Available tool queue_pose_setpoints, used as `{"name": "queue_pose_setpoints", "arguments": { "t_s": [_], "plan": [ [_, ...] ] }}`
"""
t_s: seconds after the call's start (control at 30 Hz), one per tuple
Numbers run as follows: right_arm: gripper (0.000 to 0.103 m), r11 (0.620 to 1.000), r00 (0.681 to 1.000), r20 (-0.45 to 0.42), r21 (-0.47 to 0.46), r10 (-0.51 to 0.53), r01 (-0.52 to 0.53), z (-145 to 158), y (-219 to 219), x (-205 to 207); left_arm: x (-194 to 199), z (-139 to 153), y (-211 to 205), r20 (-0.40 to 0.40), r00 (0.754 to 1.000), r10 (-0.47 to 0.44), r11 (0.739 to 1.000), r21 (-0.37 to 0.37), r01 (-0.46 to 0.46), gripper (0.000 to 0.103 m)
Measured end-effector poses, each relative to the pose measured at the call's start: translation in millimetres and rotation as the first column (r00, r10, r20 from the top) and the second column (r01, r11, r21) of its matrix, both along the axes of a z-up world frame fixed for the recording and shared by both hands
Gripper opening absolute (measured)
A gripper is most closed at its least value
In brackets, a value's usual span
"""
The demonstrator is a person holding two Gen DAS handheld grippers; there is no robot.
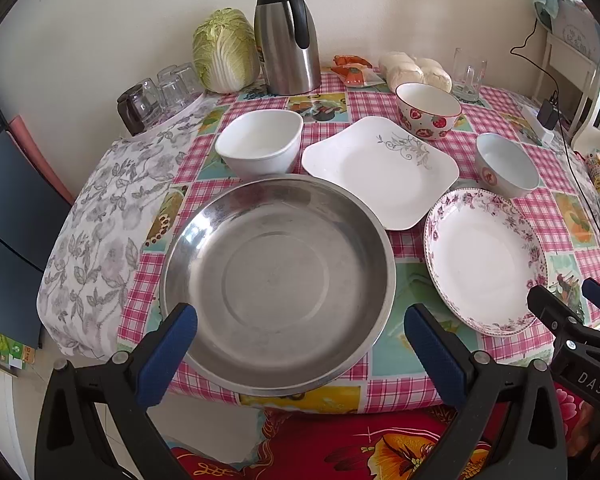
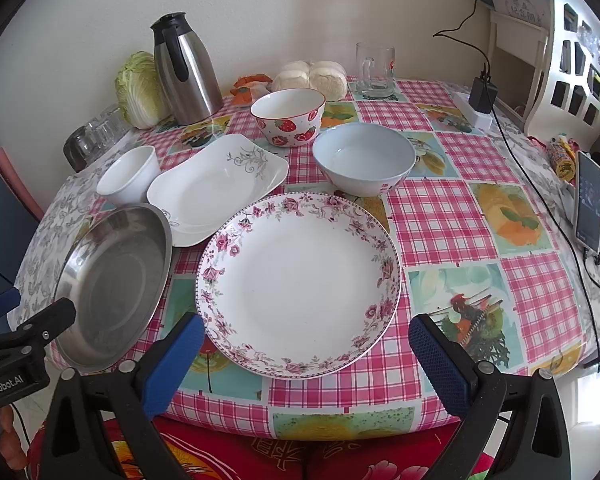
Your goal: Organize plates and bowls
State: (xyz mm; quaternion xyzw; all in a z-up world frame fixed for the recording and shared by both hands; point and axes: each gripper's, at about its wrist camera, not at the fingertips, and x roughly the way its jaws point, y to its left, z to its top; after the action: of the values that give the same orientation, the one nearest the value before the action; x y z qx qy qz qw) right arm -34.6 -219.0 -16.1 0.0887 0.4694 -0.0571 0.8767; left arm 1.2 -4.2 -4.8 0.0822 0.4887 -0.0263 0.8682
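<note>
A steel basin sits at the table's front edge. My left gripper is open and empty, just in front of it. A pink-flowered round plate lies to its right. My right gripper is open and empty at that plate's near rim. Behind stand a square white plate, a white square bowl, a strawberry bowl and a pale blue bowl.
At the back stand a steel thermos jug, a cabbage, upturned glasses, wrapped buns and a glass mug. A power strip with charger and a phone lie at the right. The table has a checked cloth.
</note>
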Motion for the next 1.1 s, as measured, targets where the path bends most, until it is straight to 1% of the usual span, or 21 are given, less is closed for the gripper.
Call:
{"name": "queue_pose_setpoints", "arguments": {
  "t_s": [1.1],
  "plan": [
    [0.103,1.0,1.0,-0.002,-0.001,-0.001,0.001,1.3,1.4,1.8,4.8,-5.8,1.8,-0.037,0.999,0.025,0.999,0.022,-0.024,0.103]
  ]
}}
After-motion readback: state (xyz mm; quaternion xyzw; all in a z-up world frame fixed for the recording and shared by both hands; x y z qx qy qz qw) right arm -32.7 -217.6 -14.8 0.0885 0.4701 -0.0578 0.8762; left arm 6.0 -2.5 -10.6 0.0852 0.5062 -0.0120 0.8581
